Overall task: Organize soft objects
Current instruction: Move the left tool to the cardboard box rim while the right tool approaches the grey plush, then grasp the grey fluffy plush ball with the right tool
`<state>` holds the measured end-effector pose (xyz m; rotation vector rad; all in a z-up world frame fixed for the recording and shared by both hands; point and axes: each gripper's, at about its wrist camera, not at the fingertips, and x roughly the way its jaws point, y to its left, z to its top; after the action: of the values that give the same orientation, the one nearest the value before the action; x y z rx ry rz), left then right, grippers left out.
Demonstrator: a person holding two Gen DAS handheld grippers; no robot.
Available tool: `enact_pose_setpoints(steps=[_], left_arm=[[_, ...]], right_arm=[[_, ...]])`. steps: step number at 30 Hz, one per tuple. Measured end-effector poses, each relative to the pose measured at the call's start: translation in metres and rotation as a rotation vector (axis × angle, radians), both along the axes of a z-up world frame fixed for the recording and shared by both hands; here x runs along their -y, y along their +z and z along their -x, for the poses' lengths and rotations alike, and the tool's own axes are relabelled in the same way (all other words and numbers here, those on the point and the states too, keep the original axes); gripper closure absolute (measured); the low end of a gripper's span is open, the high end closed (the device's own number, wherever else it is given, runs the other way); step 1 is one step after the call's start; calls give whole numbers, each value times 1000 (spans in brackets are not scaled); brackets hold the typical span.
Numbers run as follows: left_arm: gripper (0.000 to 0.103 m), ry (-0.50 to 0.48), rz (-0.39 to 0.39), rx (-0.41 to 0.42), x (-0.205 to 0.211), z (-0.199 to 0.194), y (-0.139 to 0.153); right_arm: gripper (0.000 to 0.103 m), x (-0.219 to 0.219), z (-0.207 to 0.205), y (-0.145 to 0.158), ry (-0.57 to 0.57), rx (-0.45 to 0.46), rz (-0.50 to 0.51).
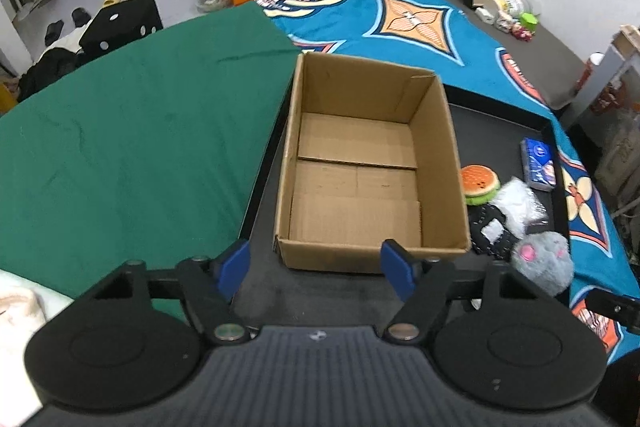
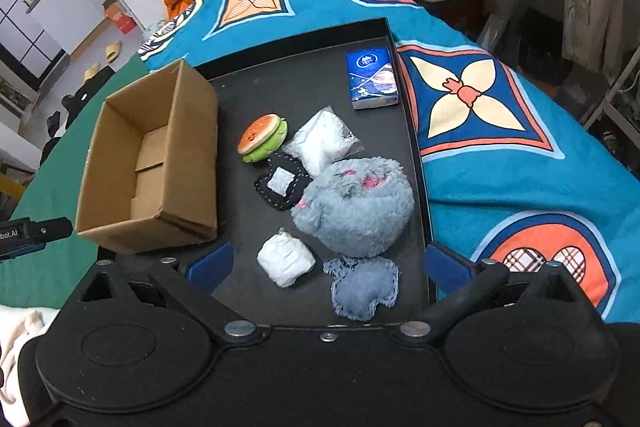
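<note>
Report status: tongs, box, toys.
Left tongs open, empty, at the box. Right tongs open over the grey plush. Box empty. Nothing blocking.

The box (image 1: 372, 167) hides part of the burger toy (image 1: 478, 185); the tissue pack's (image 2: 373, 78) words are too small to read.

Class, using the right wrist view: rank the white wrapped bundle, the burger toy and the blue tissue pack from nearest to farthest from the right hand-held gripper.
1. White wrapped bundle: just ahead of the right hand-held gripper, on the tray.
2. Burger toy: mid-tray, beside the cardboard box.
3. Blue tissue pack: far end of the tray.
</note>
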<state>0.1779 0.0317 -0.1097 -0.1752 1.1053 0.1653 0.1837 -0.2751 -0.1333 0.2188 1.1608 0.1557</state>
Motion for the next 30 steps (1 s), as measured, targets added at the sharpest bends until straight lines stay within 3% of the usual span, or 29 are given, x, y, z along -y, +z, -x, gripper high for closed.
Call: enact_pose_setpoints(steps=[11,21,26,30], left_arm=[[60,43,-67,-20,-9,-29,-26],[74,32,-84,-62,-14,-41,-56],[92,27,-78,-76,-14,-41,-66],[95,17,-93,-50,-14,-37,-67]], right_arm=[[0,-3,-29,-29,7,-40,1],[0,6,-47,-61,-67,-89,-11],[1,8,-53,-75,-87,-111,-25],[0,8,-54,-79,-92,-119,-31]])
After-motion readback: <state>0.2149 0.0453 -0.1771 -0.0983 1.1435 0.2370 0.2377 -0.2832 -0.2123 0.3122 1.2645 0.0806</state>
